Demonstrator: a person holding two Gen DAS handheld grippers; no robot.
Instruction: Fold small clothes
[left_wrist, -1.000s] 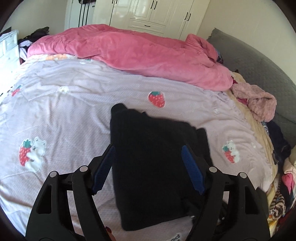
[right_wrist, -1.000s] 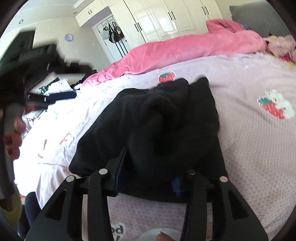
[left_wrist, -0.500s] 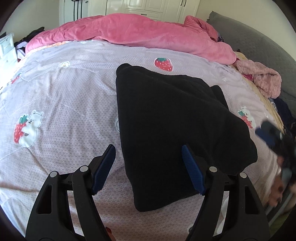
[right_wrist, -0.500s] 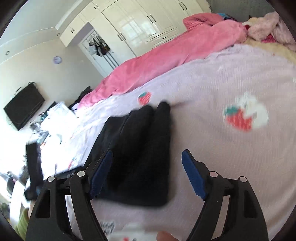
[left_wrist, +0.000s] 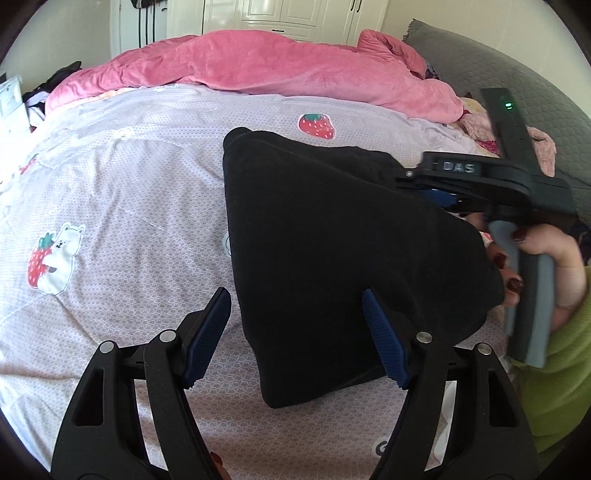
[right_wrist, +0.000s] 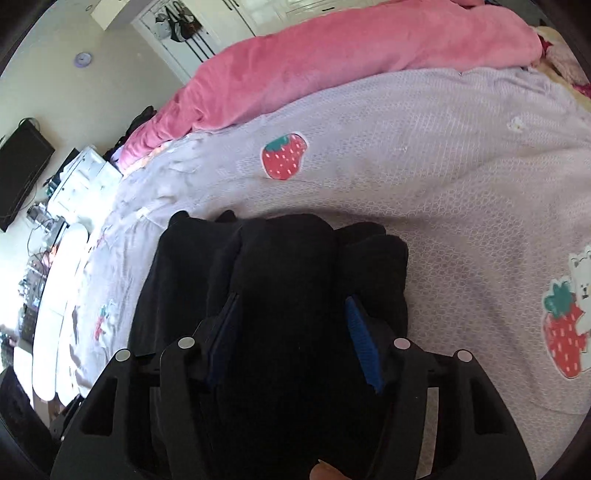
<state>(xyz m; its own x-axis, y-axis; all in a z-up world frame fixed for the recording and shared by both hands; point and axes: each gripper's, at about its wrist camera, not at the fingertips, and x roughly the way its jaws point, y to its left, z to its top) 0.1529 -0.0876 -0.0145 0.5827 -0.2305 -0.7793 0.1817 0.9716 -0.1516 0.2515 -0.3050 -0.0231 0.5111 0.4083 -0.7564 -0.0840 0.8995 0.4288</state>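
Observation:
A black garment (left_wrist: 332, 229) lies folded on the lilac strawberry-print sheet (left_wrist: 129, 184). My left gripper (left_wrist: 295, 332) hovers open over its near corner, with the cloth's left edge running between the blue pads (left_wrist: 207, 332) and untouched by them. In the left wrist view my right gripper (left_wrist: 439, 194) comes in from the right, held by a hand (left_wrist: 535, 266), and bites the garment's right side. In the right wrist view its jaws are closing, and a thick bunched fold of the black garment (right_wrist: 288, 266) fills the gap of the right gripper (right_wrist: 291, 332) between both pads.
A pink duvet (left_wrist: 277, 66) is heaped along the far side of the bed. A grey headboard (left_wrist: 480, 66) and a fluffy pink garment (left_wrist: 539, 144) lie to the right. White wardrobes (left_wrist: 295, 14) stand behind. A TV (right_wrist: 18, 173) and a cluttered white desk (right_wrist: 81, 173) are left of the bed.
My right gripper let go of the garment, swung off to the right with its jaws wide, then came back and closed on the right side. My left gripper sank closer to the cloth.

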